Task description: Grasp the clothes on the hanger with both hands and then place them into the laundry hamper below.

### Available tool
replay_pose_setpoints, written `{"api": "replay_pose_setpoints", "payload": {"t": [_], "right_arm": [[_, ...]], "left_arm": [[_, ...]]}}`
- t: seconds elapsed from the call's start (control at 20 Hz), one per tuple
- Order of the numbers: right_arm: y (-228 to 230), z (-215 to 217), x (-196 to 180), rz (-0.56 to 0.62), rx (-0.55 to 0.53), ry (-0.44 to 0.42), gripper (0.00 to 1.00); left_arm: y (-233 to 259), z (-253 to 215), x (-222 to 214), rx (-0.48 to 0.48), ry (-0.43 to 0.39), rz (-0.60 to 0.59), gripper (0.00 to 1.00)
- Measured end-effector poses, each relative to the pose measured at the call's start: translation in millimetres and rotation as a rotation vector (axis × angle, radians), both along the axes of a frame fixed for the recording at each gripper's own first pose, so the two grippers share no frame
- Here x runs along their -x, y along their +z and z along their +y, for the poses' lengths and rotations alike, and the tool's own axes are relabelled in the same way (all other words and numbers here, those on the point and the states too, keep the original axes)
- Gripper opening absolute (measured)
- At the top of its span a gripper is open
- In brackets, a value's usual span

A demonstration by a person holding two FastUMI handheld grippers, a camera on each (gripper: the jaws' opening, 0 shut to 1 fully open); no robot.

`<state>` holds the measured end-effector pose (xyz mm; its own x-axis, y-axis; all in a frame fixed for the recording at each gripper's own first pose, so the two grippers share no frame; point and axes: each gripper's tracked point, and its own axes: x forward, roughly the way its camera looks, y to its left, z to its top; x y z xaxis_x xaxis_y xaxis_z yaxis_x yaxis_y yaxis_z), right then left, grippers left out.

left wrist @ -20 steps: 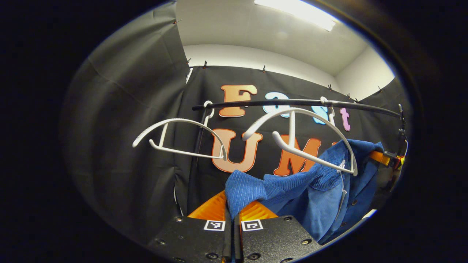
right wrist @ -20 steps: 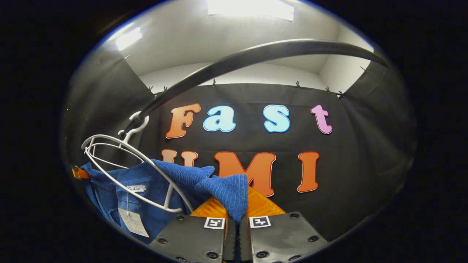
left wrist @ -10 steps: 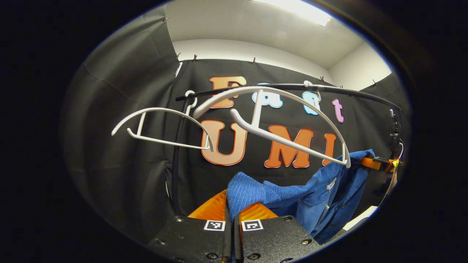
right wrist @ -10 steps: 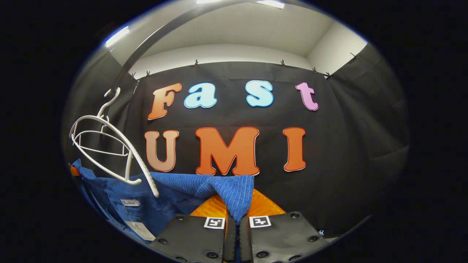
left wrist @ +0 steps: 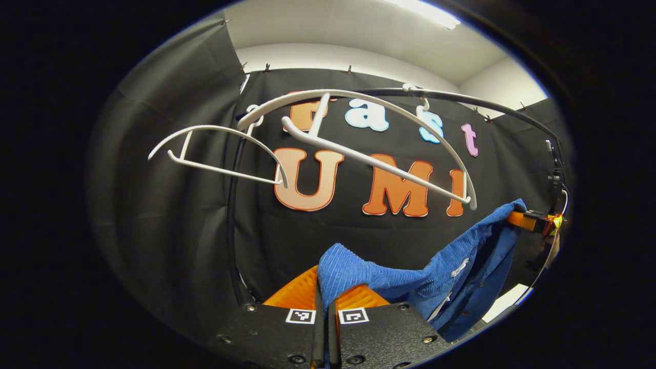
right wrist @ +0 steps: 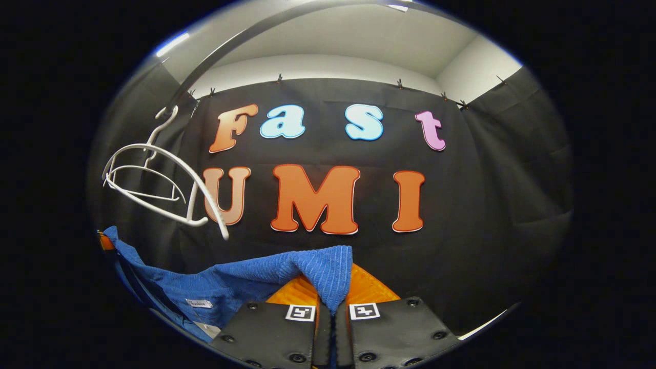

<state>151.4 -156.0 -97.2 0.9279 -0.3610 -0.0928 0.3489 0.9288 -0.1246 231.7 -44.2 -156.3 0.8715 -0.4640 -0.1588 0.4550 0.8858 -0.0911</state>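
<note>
- A fold of the blue garment (left wrist: 405, 279) was pinched between the closed fingers of the left gripper (left wrist: 324, 297), the cloth bunching just above the fingertips.
- Another fold of the same garment (right wrist: 266, 279) was clamped by the right gripper (right wrist: 332, 300), its jaws pressed together on the ribbed cloth.
- The garment was seen slung between the two grippers, below and clear of the white hangers (left wrist: 359, 154).
- The hangers (right wrist: 154, 179) were seen bare on the black rail (left wrist: 487, 105).
</note>
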Motion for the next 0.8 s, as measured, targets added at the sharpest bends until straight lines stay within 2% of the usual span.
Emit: {"api": "replay_pose_setpoints", "payload": {"t": [0.25, 0.55, 0.8], "right_arm": [[-27, 48, 4, 0.062, -0.048, 0.136, 0.11], [-58, 126, -2, 0.129, -0.124, 0.326, 0.11], [-128, 164, 10, 0.278, -0.259, 0.38, 0.11]], "left_arm": [[-13, -21, 19, 0.041, -0.035, 0.055, 0.03], [-39, -67, 39, 0.089, -0.111, 0.153, 0.03], [-91, -96, 63, 0.079, -0.137, 0.292, 0.04]]}}
